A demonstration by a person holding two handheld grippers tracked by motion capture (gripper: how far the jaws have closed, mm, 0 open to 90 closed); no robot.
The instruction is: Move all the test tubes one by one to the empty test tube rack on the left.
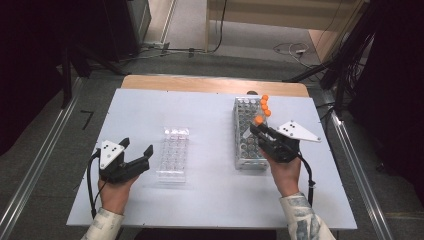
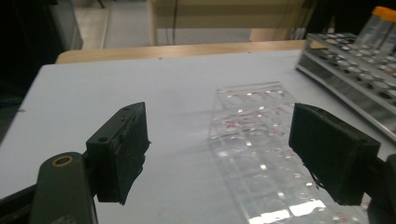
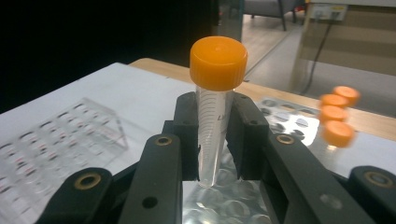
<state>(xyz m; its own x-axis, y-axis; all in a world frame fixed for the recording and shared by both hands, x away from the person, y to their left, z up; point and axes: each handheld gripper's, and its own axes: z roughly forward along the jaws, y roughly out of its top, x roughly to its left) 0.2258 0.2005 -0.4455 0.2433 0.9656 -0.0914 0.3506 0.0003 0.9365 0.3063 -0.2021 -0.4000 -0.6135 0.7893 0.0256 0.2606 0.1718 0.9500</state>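
You are gripping one orange-capped conical tube [image 3: 215, 116] upright in your right tongs [image 3: 214, 140], clamped below the cap so its tip is hanging free over the metal tube rack [image 1: 239, 150]. Three more capped tubes [image 1: 264, 105] are standing at the rack's far end. Your left tongs [image 1: 136, 152] are hovering wide and empty beside the one clear plastic rack [image 1: 173, 152] on the tabletop [image 1: 210, 190], probably readying to steady it.

Tube [image 3: 215, 126] sides are hidden between the right claw's [image 3: 215, 140] pads; the three capped tubes [image 3: 337, 114] behind blur, and the clear tray [image 2: 261, 158] runs off the bottom edge.
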